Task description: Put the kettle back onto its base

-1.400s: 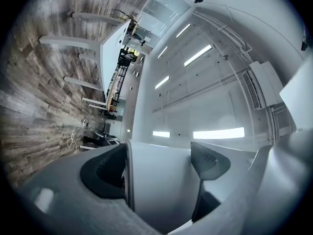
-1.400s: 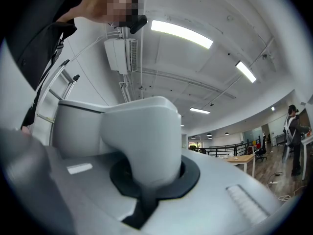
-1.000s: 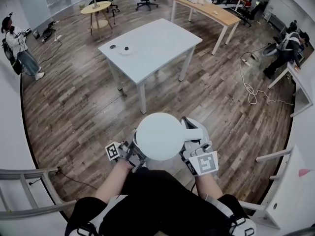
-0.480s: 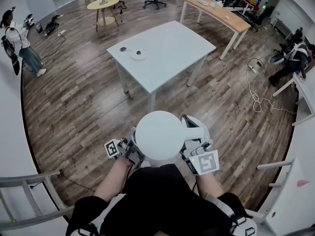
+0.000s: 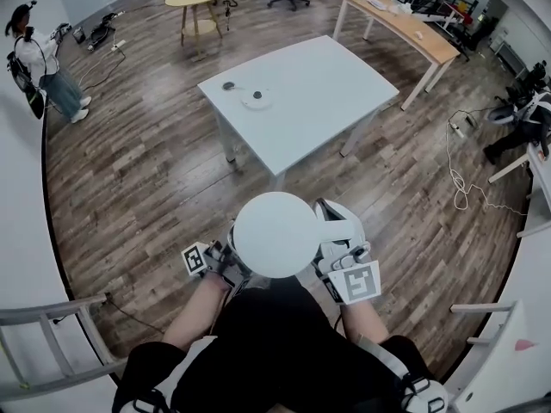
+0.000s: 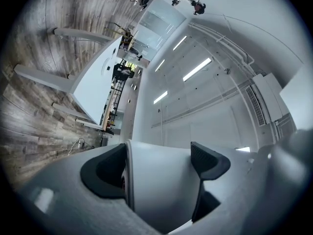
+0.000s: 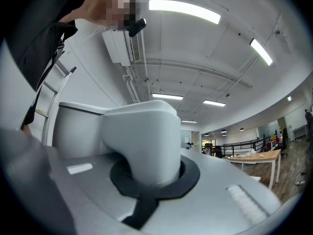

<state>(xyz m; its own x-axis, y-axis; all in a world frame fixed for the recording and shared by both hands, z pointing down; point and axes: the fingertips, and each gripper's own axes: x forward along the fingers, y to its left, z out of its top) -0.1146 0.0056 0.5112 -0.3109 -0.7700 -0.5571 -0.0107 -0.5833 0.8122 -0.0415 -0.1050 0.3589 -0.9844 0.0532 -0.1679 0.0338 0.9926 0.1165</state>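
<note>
Ahead, base [image 5: 256,99] on table [image 5: 327,93], kettle [image 5: 277,235] nearer between left claw [image 6: 156,168] and right claw [image 7: 154,173]

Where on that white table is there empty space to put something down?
Most of the white table is bare: everything right of the round base, out to the edges. Only its left corner is taken, by the base and a small dark object beside it.

A white rectangular bench [image 5: 327,84] stood on the dark wood-plank floor [image 5: 146,196]; a long light-wood desk [image 5: 405,26] lay far right.
</note>
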